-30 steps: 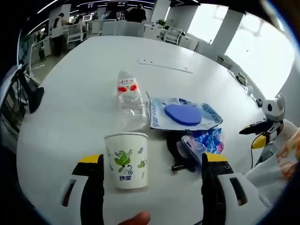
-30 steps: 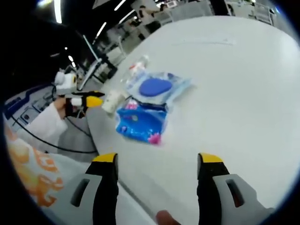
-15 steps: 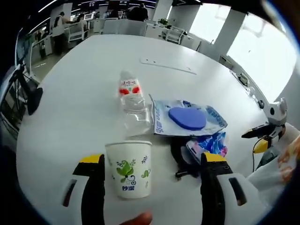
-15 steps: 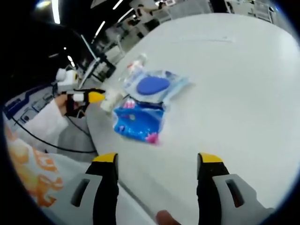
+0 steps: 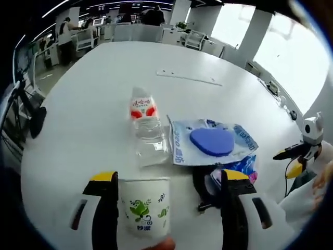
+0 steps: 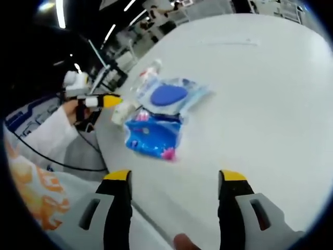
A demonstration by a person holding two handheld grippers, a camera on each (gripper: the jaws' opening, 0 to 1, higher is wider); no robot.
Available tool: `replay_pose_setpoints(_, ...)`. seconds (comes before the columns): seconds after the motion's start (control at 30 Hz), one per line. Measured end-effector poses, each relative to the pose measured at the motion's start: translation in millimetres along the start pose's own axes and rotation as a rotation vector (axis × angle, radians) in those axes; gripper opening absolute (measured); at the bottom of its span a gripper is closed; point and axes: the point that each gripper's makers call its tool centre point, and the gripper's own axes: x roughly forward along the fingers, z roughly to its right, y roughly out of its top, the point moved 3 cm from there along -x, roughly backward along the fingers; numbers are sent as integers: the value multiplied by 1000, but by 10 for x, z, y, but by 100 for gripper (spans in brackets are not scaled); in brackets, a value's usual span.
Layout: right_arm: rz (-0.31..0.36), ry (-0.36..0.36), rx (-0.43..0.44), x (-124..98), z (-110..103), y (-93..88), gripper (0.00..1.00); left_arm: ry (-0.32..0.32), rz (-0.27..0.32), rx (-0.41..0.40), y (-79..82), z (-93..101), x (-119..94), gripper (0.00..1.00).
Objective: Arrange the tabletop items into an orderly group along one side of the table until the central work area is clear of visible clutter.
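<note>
In the left gripper view, the left gripper (image 5: 165, 208) has its yellow-tipped jaws spread wide over a large white surface (image 5: 93, 104). A paper cup (image 5: 145, 205) with a green leaf print stands upright between the jaws, close to the left one; whether it touches that jaw cannot be told, and the jaws are not closed on it. Straight ahead, a clear plastic bottle (image 5: 145, 127) with a red label lies on its side, its long axis pointing away from the jaws. Just to its right lies a flat white packet with a blue heart shape (image 5: 210, 141), and in front of that a blue candy bag (image 5: 237, 169) and a dark object (image 5: 205, 185) near the right jaw. The right gripper (image 5: 299, 153) appears at the far right edge.

In the right gripper view, the right gripper (image 6: 174, 198) also has open, empty jaws, well back from the cluster. The candy bag (image 6: 153, 136) is nearest it, ahead and slightly left; the heart packet (image 6: 169, 96), bottle (image 6: 151, 73) and cup (image 6: 125, 112) lie beyond. The left gripper (image 6: 96, 101) hovers by the cup, so the left hand is much nearer to it.
</note>
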Motion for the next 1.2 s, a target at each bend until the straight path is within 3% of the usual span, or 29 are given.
replay_pose_setpoints(0.13,-7,0,0,7,-6,-15,65,-17,20,12,133,21,45,80)
replay_pose_setpoints(0.5,-17,14,0,49,-28,-6,61,-43,104,-81,479,-85,173,75)
replay_pose_setpoints(0.77,-19,12,7,50,-12,17,61,-26,91,-87,590,-206,339,72)
replay_pose_setpoints(0.93,-22,15,13,71,5,23,61,-53,121,-117,787,-261,472,67)
replay_pose_setpoints(1.0,-22,19,13,83,5,39,61,-74,109,-142,839,-273,555,65)
replay_pose_setpoints(1.2,-10,23,27,105,40,97,60,-53,86,-134,966,-342,779,65)
